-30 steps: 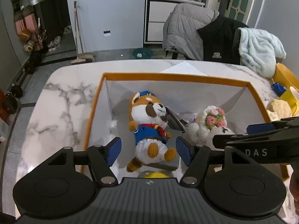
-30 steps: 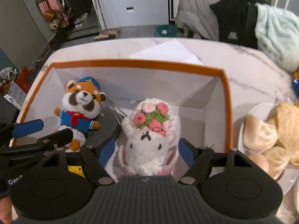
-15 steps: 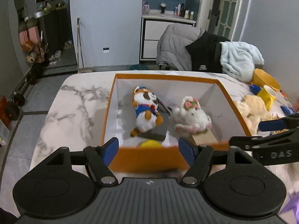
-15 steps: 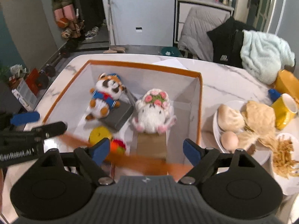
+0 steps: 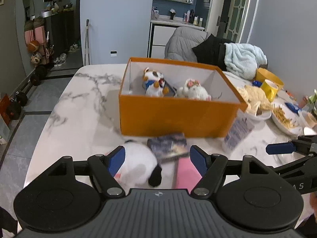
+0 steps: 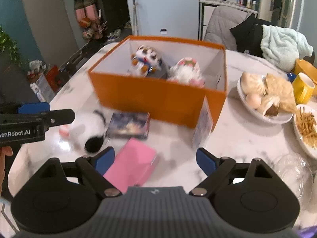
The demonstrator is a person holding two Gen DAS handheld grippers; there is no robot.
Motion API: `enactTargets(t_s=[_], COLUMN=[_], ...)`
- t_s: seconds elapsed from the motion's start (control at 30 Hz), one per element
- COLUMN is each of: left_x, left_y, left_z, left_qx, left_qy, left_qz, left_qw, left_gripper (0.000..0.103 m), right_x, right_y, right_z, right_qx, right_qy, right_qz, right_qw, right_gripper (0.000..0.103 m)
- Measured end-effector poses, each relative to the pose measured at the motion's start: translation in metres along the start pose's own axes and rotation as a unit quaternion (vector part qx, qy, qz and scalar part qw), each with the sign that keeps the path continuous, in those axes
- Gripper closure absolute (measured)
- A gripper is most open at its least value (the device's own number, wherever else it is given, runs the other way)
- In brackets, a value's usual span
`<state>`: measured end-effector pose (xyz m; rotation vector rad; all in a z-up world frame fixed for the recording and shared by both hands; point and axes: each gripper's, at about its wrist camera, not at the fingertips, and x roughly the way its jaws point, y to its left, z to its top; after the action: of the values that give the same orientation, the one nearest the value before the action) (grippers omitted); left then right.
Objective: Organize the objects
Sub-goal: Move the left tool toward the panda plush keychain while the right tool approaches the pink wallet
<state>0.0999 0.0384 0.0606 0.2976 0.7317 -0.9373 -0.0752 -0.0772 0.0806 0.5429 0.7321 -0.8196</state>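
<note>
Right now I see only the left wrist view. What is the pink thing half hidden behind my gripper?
Observer: A flat pink box, lying on the table just in front of the dark picture box.
Operator: Is anything lying further to the right, near the table edge?
Observer: Yes, a clear plastic container, to the right of the right gripper, which is open.

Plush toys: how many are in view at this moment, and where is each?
3. The red panda plush and the white flower-crowned plush lie inside the orange box; a black-and-white plush lies on the table in front. The box's near wall may hide more.
</note>
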Motion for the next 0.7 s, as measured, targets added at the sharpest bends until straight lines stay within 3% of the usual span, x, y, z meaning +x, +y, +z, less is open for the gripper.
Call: enactTargets(t_s=[0.17,0.7], left_x=[0.003,0.037], left_y=[0.005,0.020], left_z=[-0.010,-0.029], left_qx=[-0.001,-0.013], left_qy=[0.004,0.035], left_qz=[0.013,0.029], left_qw=[0.9999,0.9989], left_gripper=[0.018,0.018], right_x=[0.008,0.060], right_y=[0.010,0.019], right_z=[-0.012,-0.059], right_qx=[-0.032,0.009], right_qy=[0.012,0.027], right_qz=[-0.016,0.014], right_qw=[0.999,0.999], right_gripper=[0.012,0.009])
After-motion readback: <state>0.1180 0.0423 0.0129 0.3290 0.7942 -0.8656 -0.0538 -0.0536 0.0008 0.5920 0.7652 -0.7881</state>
